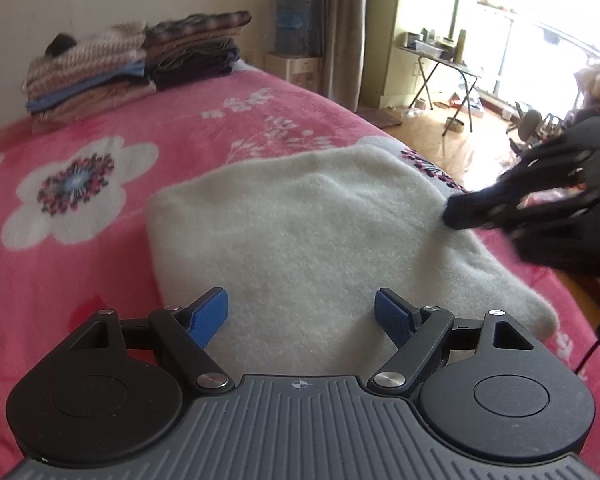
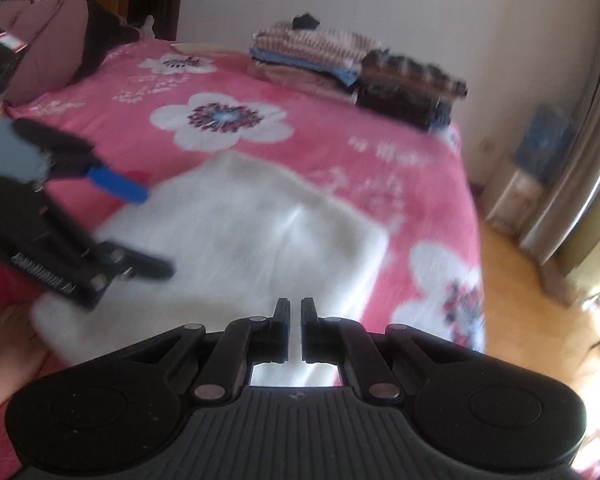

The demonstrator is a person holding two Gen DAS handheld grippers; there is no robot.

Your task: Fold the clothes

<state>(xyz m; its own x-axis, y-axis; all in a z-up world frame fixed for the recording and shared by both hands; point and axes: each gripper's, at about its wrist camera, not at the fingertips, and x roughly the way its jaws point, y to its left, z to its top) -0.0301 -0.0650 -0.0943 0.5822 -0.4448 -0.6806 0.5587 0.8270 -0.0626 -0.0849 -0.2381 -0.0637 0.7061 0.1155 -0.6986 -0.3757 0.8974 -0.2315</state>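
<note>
A white fluffy garment (image 1: 300, 220) (image 2: 252, 240) lies folded on the pink flowered blanket (image 1: 80, 240) (image 2: 320, 148). My left gripper (image 1: 300, 312) stands open over the garment's near edge, blue pads (image 1: 208, 316) wide apart with only the cloth's surface below them. The right wrist view shows that same left gripper (image 2: 156, 232) at the garment's left side. My right gripper (image 2: 295, 312) is shut above the garment, and no cloth shows between its fingers. In the left wrist view the right gripper (image 1: 456, 212) has its closed tips at the garment's right edge; whether they touch it I cannot tell.
Two stacks of folded clothes (image 1: 132, 64) (image 2: 340, 68) sit at the far side of the bed. The bed's edge drops to a wooden floor (image 1: 440, 132) (image 2: 512, 300). A folding table (image 1: 440, 56) stands by the window. Brown bedding (image 2: 40, 40) lies at the bed's head.
</note>
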